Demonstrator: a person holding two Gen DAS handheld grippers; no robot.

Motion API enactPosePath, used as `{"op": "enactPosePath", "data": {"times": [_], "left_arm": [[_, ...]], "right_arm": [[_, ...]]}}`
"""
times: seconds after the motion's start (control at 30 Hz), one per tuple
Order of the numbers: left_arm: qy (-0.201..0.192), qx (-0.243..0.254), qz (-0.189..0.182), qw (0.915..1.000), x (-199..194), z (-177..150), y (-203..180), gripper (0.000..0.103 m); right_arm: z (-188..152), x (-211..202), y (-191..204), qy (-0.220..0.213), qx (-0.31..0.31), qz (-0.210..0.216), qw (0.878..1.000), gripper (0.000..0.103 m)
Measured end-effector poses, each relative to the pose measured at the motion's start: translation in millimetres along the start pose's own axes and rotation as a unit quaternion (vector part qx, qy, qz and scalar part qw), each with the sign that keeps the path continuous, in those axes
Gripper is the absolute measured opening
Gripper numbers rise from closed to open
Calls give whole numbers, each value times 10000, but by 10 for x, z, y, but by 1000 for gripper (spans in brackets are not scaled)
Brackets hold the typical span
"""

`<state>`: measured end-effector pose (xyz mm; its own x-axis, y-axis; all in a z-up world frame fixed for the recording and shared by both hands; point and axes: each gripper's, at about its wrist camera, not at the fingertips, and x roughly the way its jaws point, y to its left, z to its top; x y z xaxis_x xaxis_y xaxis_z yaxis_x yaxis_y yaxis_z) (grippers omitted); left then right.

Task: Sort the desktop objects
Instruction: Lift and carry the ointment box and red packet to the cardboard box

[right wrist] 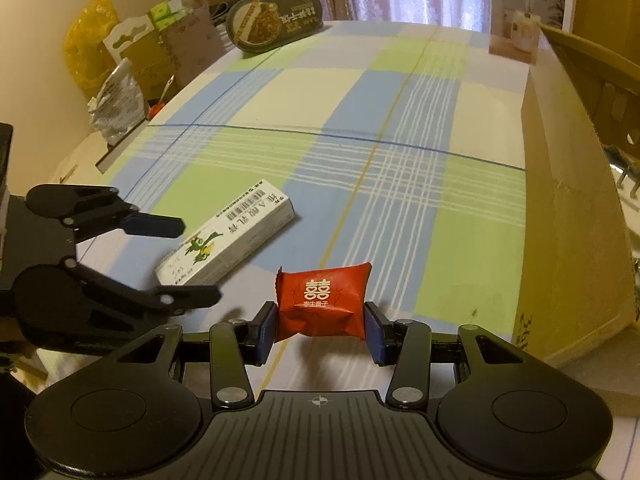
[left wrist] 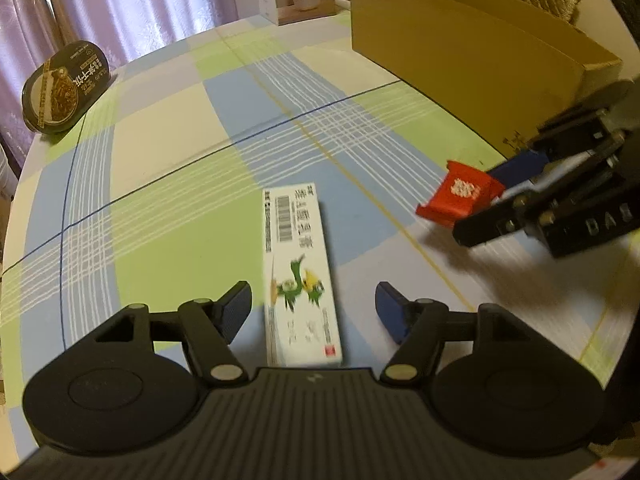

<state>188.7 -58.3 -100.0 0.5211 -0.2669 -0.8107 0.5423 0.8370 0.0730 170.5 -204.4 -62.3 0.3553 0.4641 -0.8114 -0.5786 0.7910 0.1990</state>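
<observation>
Two hand-held grippers work above a table covered with a checked cloth (right wrist: 280, 92) in blue, green and cream. At the far left edge of the table lies a dark oval food tray (left wrist: 64, 88) with a printed lid, tilted against things behind it. Nearer, the left gripper (left wrist: 314, 308) has its jaws spread wide, and a long white medicine box (left wrist: 298, 272) lies flat on the cloth between the two blue pads (left wrist: 236, 312); the pads stand on either side of the box and do not touch it. To the right of the box, the right gripper (right wrist: 320, 326) is closed on a small red packet (right wrist: 322, 304) with white characters, one pad pressing each short side; the packet seems slightly above the cloth, but I cannot say this for sure. At the right side stands a large open cardboard box (left wrist: 460, 52), well apart from the medicine box and near the red packet.
</observation>
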Motion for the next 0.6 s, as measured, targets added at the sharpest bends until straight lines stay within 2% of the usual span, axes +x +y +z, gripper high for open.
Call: {"op": "enactPosePath", "data": {"times": [0.17, 0.2, 0.23, 0.3, 0.4, 0.6], "left_arm": [[117, -237, -9, 9997, 160, 74, 84, 60], [195, -207, -3, 9996, 201, 77, 90, 56], [272, -179, 1, 9995, 235, 77, 96, 46], [333, -220, -88, 9992, 247, 84, 119, 33], [360, -208, -45, 9991, 188, 126, 137, 33], [-85, -422, -26, 9991, -76, 318, 176, 33]], "right_arm": [[13, 43, -56, -17, -1, -100, 9999, 43], [-13, 43, -72, -2, 0, -109, 9999, 43], [-13, 54, -89, 14, 3, -105, 9999, 43], [-2, 76, -113, 41, 3, -87, 10000, 43], [19, 80, -138, 24, 58, -71, 10000, 43], [100, -26, -14, -296, -79, -29, 9995, 43]]}}
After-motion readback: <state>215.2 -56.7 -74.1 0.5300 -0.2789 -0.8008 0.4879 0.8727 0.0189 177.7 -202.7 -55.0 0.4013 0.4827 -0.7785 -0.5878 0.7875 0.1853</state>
